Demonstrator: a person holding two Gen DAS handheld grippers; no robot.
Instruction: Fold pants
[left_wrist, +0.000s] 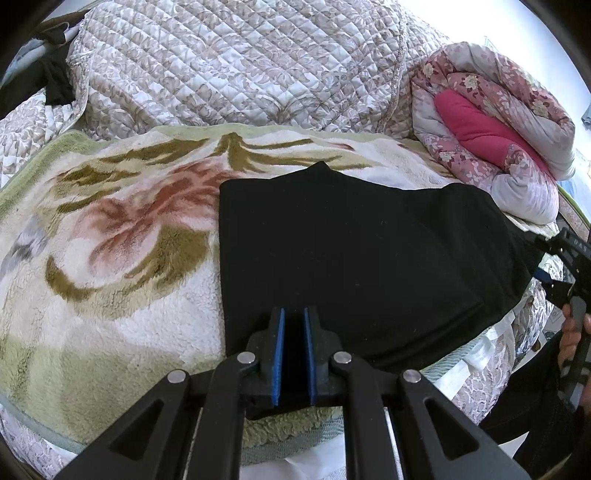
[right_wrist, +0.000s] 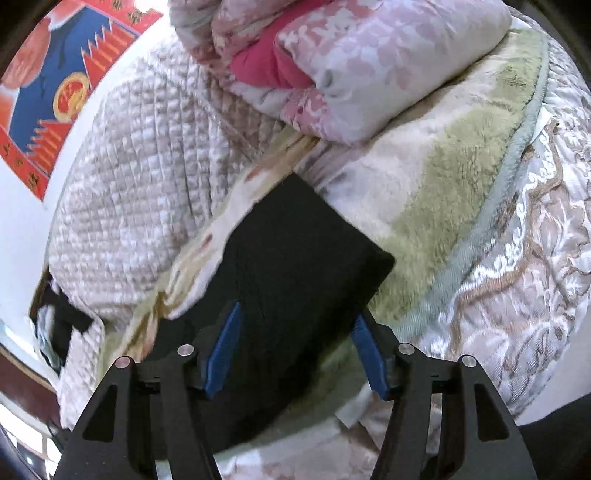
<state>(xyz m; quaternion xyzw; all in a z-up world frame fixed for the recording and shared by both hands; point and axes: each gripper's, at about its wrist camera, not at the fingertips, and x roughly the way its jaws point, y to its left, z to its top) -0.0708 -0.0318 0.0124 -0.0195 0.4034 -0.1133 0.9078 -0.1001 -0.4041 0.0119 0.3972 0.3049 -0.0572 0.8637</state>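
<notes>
Both the left gripper (left_wrist: 294, 314) and right gripper (right_wrist: 295, 325) have black slotted linkage arms, round silver rivets and blue finger pads (left_wrist: 277, 354).

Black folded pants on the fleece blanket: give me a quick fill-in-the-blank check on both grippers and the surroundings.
1. The left gripper has its blue pads close together, pinching the near edge of the black folded pants, so it is ____.
2. The right gripper has its pads spread wide, so it is ____.
3. The pants lie on a floral fleece blanket whose border is ____.

Missing words: shut; open; green
</notes>
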